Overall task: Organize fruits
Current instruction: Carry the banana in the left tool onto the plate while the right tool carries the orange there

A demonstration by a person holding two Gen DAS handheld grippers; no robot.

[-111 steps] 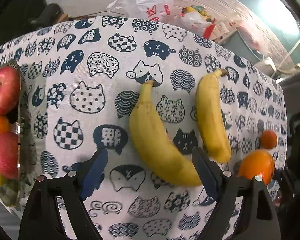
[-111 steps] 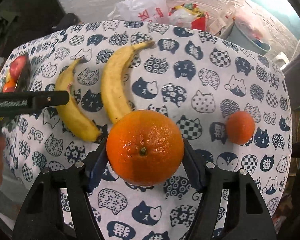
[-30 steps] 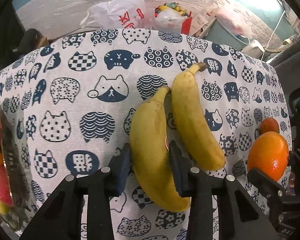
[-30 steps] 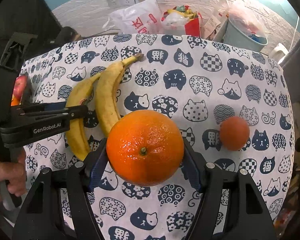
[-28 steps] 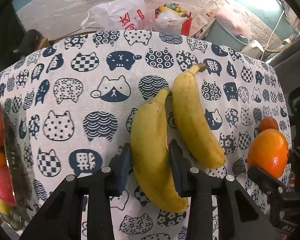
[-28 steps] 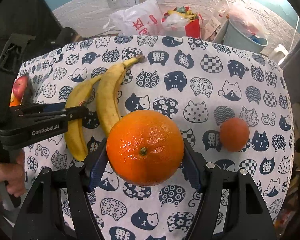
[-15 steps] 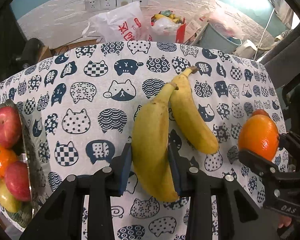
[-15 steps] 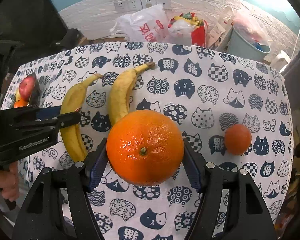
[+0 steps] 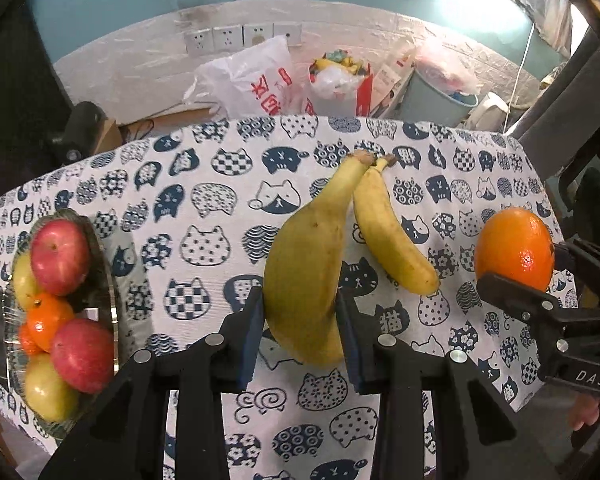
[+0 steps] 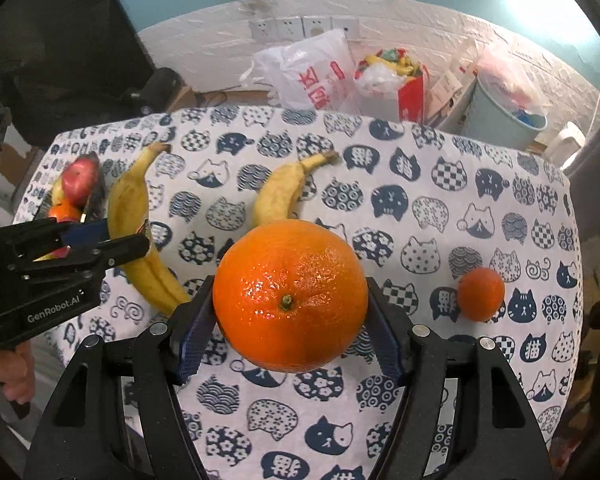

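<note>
My left gripper (image 9: 300, 320) is shut on a yellow banana (image 9: 308, 264) and holds it above the cat-print tablecloth; this banana also shows in the right wrist view (image 10: 132, 216). A second banana (image 9: 392, 240) lies on the cloth just to its right. My right gripper (image 10: 288, 304) is shut on a large orange (image 10: 290, 296), held above the cloth; it also shows in the left wrist view (image 9: 514, 248). A small mandarin (image 10: 480, 294) lies on the cloth at the right. A glass fruit bowl (image 9: 114, 312) with apples, mandarins and pears stands at the left edge.
Beyond the table's far edge stand a white plastic bag (image 9: 256, 80), a red box of rubbish (image 9: 340, 88) and a grey bin (image 9: 440, 96) against a white wall with sockets. A dark chair (image 9: 592, 208) is at the right.
My left gripper has closed on the banana and lifted it up off the cloth, away from the second banana. My right gripper has risen with the orange held fast.
</note>
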